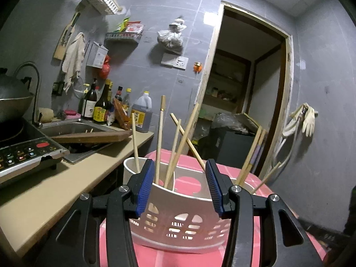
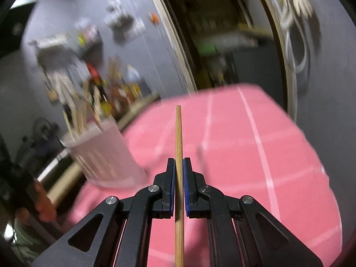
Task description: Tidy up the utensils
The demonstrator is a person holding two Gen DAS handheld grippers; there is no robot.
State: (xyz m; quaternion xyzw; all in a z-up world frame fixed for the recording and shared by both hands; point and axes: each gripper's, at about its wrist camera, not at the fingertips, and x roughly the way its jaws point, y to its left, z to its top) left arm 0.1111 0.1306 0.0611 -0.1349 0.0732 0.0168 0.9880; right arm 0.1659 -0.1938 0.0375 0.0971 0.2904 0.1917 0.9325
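A white slotted utensil holder (image 1: 178, 218) stands on the pink table (image 1: 155, 255), with several wooden chopsticks (image 1: 175, 142) upright in its compartments. My left gripper (image 1: 180, 184) is open with its blue pads on either side of the holder's near rim, not pressing it. In the right wrist view my right gripper (image 2: 179, 178) is shut on a single wooden chopstick (image 2: 178, 138) that points forward over the pink table (image 2: 244, 155). The holder (image 2: 104, 155) is blurred at the left of that view.
A beige counter (image 1: 55, 189) at the left holds an induction cooker (image 1: 24, 153), a sink (image 1: 73, 131) with a wooden board across it, and several bottles (image 1: 104, 106). An open doorway (image 1: 242, 93) is behind the table. Gloves (image 1: 308, 118) hang on the right wall.
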